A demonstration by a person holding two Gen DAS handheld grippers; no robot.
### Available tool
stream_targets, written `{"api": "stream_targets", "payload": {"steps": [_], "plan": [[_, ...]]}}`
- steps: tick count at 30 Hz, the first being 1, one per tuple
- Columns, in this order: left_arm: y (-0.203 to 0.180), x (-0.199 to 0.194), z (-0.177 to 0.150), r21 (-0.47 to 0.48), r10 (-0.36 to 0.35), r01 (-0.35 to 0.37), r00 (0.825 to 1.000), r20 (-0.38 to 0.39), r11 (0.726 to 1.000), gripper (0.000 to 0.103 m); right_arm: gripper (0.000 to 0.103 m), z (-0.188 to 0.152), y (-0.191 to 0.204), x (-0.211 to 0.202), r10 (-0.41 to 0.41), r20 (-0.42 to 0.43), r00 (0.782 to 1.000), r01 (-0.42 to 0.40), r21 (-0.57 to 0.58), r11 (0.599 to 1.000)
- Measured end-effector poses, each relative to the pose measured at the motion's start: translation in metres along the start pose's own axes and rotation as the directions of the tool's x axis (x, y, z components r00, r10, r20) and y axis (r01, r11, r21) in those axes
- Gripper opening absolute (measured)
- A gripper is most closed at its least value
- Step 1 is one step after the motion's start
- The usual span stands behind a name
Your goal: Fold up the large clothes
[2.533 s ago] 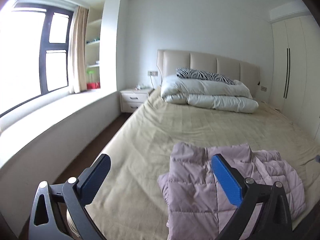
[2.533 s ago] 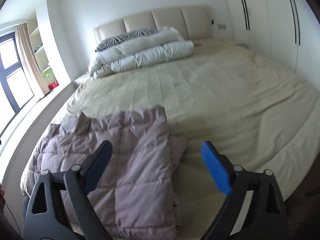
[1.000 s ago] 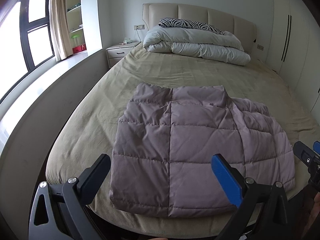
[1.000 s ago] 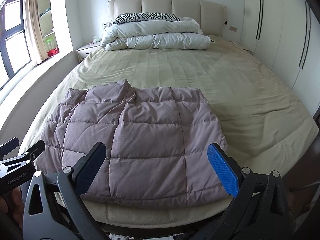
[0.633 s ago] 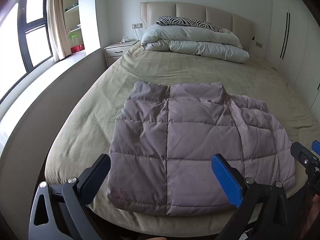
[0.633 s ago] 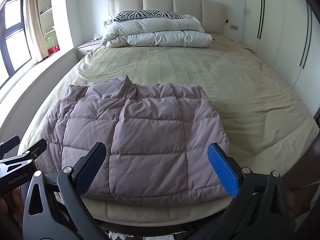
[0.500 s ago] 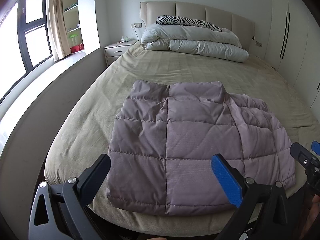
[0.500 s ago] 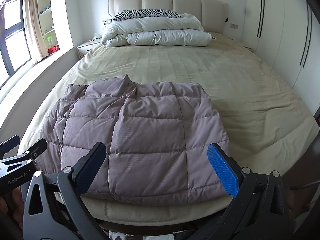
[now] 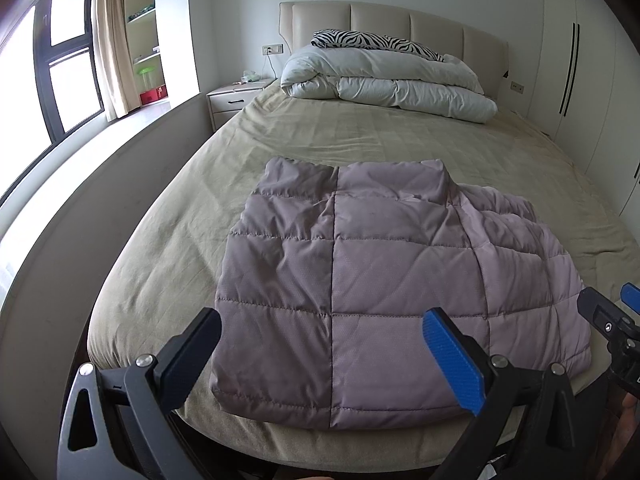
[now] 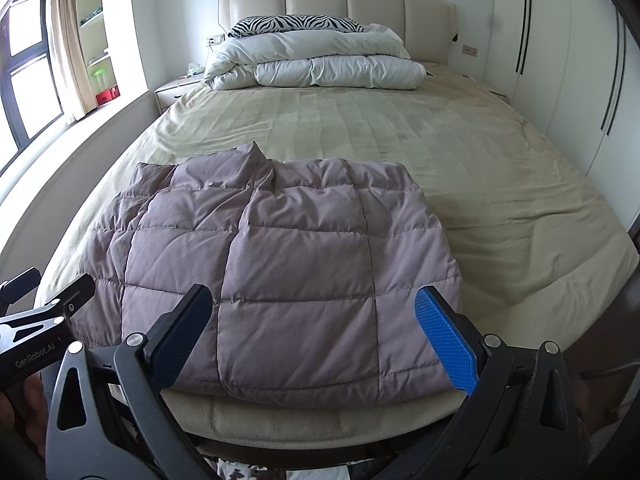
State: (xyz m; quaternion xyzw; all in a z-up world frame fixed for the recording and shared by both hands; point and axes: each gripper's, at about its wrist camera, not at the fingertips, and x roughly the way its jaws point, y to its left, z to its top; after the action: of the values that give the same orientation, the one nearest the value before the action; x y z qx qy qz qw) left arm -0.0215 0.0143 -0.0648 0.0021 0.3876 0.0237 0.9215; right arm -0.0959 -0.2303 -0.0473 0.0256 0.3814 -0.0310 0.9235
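Two grippers hung at the foot of the bed (image 9: 168,216), each with its jaws spread wide and holding nothing. Seen from its own camera, the left gripper (image 9: 320,354) framed the near hem of the mauve quilted jacket (image 9: 376,280), its fingers apart from the fabric; the right gripper (image 10: 314,330) did the same from the other side, with the jacket (image 10: 280,264) between and beyond its fingertips. The jacket lay folded flat on the beige sheet, near the foot edge of the bed and closer to the window-side edge, one layer doubled over another so that a puffier lower layer stuck out on the wardrobe side. Well apart from the jacket, at the head of the bed, a rolled white duvet (image 9: 384,84) sat against the padded headboard (image 10: 340,4), with a zebra-print pillow (image 10: 292,23) on top of it. A white nightstand (image 9: 236,98) stood beside the head of the bed on the window side
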Motion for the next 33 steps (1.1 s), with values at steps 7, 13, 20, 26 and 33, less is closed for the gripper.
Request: {"api": "stream_targets", "payload": {"steps": [7, 13, 20, 26, 33], "plan": [[0.0007, 0.0008, -0.0005, 0.000, 0.000, 0.000, 1.000, 0.000, 1.000, 0.103, 0.103, -0.0017, 0.0009, 0.0012, 0.001, -0.003, 1.000, -0.001, -0.001, 1.000], [0.0006, 0.0007, -0.0005, 0.001, -0.001, 0.001, 1.000, 0.000, 1.000, 0.103, 0.103, -0.0026, 0.0020, 0.0007, 0.000, -0.002, 1.000, 0.000, 0.001, 1.000], [-0.0004, 0.0009, -0.0015, 0.002, -0.001, 0.001, 1.000, -0.001, 1.000, 0.103, 0.103, -0.0037, 0.0017, 0.0017, 0.000, -0.004, 1.000, 0.000, 0.000, 1.000], [-0.0008, 0.0013, -0.0019, 0.001, -0.001, 0.001, 1.000, -0.002, 1.000, 0.103, 0.103, -0.0045, 0.0012, 0.0019, -0.001, -0.003, 1.000, 0.001, 0.001, 1.000], [-0.0010, 0.0017, -0.0024, 0.004, 0.000, 0.000, 1.000, 0.000, 1.000, 0.103, 0.103, -0.0039, -0.0001, 0.0016, 0.002, -0.004, 1.000, -0.002, 0.001, 1.000]]}}
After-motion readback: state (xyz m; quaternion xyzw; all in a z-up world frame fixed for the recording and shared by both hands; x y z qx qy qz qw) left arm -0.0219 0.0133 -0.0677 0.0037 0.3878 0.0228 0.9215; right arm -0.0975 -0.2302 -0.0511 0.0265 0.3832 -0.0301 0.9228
